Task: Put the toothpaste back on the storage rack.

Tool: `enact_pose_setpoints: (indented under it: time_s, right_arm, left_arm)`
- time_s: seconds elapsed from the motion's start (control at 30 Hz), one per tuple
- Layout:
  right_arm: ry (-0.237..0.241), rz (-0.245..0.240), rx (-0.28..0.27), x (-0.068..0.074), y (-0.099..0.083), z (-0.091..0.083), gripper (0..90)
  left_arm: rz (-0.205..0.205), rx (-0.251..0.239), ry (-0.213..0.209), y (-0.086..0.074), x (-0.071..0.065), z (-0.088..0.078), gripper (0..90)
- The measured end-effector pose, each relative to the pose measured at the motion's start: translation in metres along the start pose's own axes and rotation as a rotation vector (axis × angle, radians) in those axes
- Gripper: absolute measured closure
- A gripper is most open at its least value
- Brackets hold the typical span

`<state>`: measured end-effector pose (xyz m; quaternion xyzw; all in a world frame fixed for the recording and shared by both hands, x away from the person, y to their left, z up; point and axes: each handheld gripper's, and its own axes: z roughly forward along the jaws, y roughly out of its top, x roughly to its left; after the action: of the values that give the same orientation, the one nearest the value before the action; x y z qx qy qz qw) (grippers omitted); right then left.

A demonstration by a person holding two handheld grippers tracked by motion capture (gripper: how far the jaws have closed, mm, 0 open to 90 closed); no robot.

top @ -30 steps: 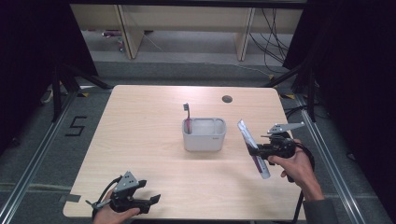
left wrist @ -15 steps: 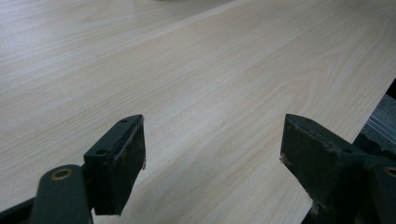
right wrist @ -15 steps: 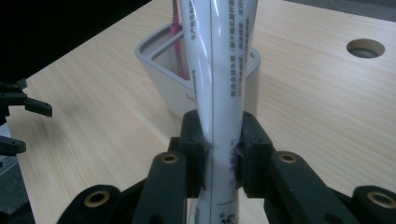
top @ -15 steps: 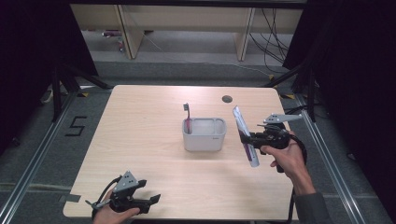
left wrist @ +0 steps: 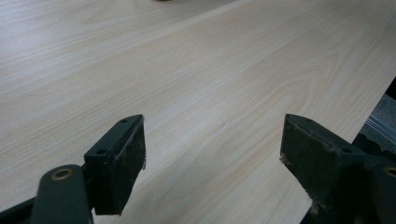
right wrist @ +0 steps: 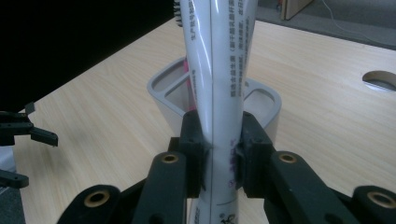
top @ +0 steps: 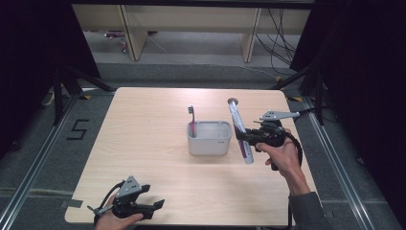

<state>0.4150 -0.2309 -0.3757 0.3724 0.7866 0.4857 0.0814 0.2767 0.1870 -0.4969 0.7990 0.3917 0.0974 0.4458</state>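
Right gripper (top: 245, 136), just right of the grey holder (top: 209, 139) at mid tabletop (top: 143, 129), is clamped on a white toothpaste tube (top: 239, 129) that's tilted, cap end up and far, other end low and near. A toothbrush (top: 192, 122) stands upright in the holder's left compartment. Left gripper (top: 155, 207) sits at the near-left tabletop edge w/ jaws apart, nothing between them.

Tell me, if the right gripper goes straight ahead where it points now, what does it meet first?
Probably the grey holder. The right gripper, shut on the toothpaste tube, points at it, and the holder's near wall lies just beyond the jaws. How much gap remains is hard to judge.
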Motion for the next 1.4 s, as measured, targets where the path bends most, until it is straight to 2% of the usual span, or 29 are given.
enact_pose_setpoints:
  time_s: [0.03,0.07,0.13,0.17,0.2,0.27,0.33,0.4,0.43,0.47,0.57,0.6,0.63,0.67,0.7,0.73,0.77,0.83,0.9,0.93,1.0,1.07,1.1,1.13,1.17,1.2,1.3,1.37,1.4]
  right_arm:
    - [0.007,-0.013,-0.003,-0.001,0.001,0.002,75.1]
    - [0.008,0.003,-0.007,0.001,0.002,0.003,75.1]
    - [0.010,-0.026,-0.004,0.001,0.005,0.005,75.1]
    - [0.007,-0.025,-0.010,0.002,0.006,0.007,75.1]
    - [0.011,-0.007,-0.006,0.004,0.007,0.008,75.1]
    - [0.019,-0.020,-0.026,0.004,0.009,0.012,75.1]
    - [0.026,0.000,-0.033,0.006,0.012,0.015,75.1]
    - [0.025,-0.024,-0.038,0.006,0.015,0.018,75.1]
    - [0.008,-0.014,-0.033,0.007,0.017,0.018,75.1]
    - [0.012,-0.037,-0.051,0.005,0.018,0.021,75.1]
    - [0.026,-0.008,-0.062,0.007,0.022,0.026,75.1]
    - [0.018,-0.029,-0.073,0.006,0.023,0.027,75.1]
    - [0.028,-0.022,-0.075,0.007,0.025,0.029,75.1]
    - [0.040,-0.009,-0.079,0.008,0.027,0.031,75.1]
    - [0.036,-0.025,-0.082,0.008,0.028,0.032,75.1]
    - [0.041,0.004,-0.080,0.011,0.029,0.032,75.1]
    - [0.032,-0.021,-0.086,0.010,0.031,0.033,75.1]
    - [0.034,-0.029,-0.096,0.012,0.034,0.036,75.0]
    - [0.039,-0.005,-0.104,0.015,0.037,0.039,75.1]
    - [0.049,-0.022,-0.101,0.014,0.039,0.040,75.1]
    - [0.051,0.001,-0.100,0.016,0.042,0.042,75.1]
    - [0.054,-0.023,-0.111,0.015,0.044,0.045,75.1]
    - [0.052,-0.016,-0.112,0.015,0.045,0.047,75.1]
    - [0.056,0.014,-0.107,0.017,0.045,0.048,75.1]
    - [0.058,-0.019,-0.120,0.014,0.046,0.050,75.1]
    - [0.059,0.001,-0.115,0.015,0.046,0.051,75.1]
    - [0.041,-0.014,-0.132,0.013,0.048,0.055,75.1]
    - [0.058,0.009,-0.123,0.014,0.050,0.058,75.1]
    - [0.059,-0.001,-0.124,0.013,0.051,0.060,75.1]
  left_arm:
    - [-0.004,-0.004,0.000,0.000,0.000,0.000,21.8]
    - [-0.004,-0.005,-0.001,0.000,0.000,0.000,21.8]
    - [0.002,0.003,-0.001,0.000,0.000,0.000,21.8]
    - [0.000,0.004,-0.001,0.000,0.000,0.000,21.9]
    - [0.018,0.018,-0.002,0.000,0.001,-0.001,21.9]
    - [0.019,0.018,0.000,0.001,0.001,-0.002,21.8]
    - [-0.006,-0.003,-0.003,0.000,0.000,0.000,21.8]
    - [0.008,0.012,-0.005,0.000,0.000,0.000,21.8]
    - [-0.005,0.001,-0.007,0.000,-0.001,0.000,21.8]
    - [-0.006,0.001,-0.006,0.000,-0.001,0.000,21.8]
    - [-0.008,-0.004,-0.008,0.000,-0.001,0.001,21.8]
    - [0.021,0.023,-0.007,0.000,0.001,-0.001,21.8]
    - [-0.007,-0.002,-0.008,0.000,-0.001,0.001,21.8]
    - [-0.007,-0.004,-0.008,0.000,-0.001,0.001,21.8]
    - [-0.007,-0.002,-0.009,0.000,-0.001,0.001,21.8]
    - [-0.008,-0.002,-0.009,0.000,-0.001,0.001,21.8]
    - [-0.009,-0.001,-0.010,0.000,-0.001,0.001,21.8]
    - [-0.005,-0.003,-0.010,0.000,-0.001,0.001,21.7]
    - [-0.008,-0.003,-0.009,0.000,-0.001,0.001,21.7]
    - [-0.008,-0.004,-0.009,0.000,-0.001,0.001,21.7]
    - [0.003,0.007,-0.011,0.000,-0.001,0.001,21.8]
    - [0.003,0.008,-0.011,0.000,-0.001,0.001,21.7]
    - [0.000,0.002,-0.007,0.000,-0.001,0.001,21.7]
    - [0.002,0.009,-0.005,0.000,-0.001,0.001,21.7]
    - [0.003,0.008,-0.011,0.000,-0.001,0.001,21.7]
    - [0.003,0.008,-0.011,0.000,-0.001,0.001,21.7]
    - [0.004,0.010,-0.009,0.000,-0.001,0.001,21.7]
    - [-0.001,0.003,-0.001,0.000,-0.002,0.001,21.7]
    - [-0.002,0.006,-0.003,0.000,-0.002,0.000,21.8]
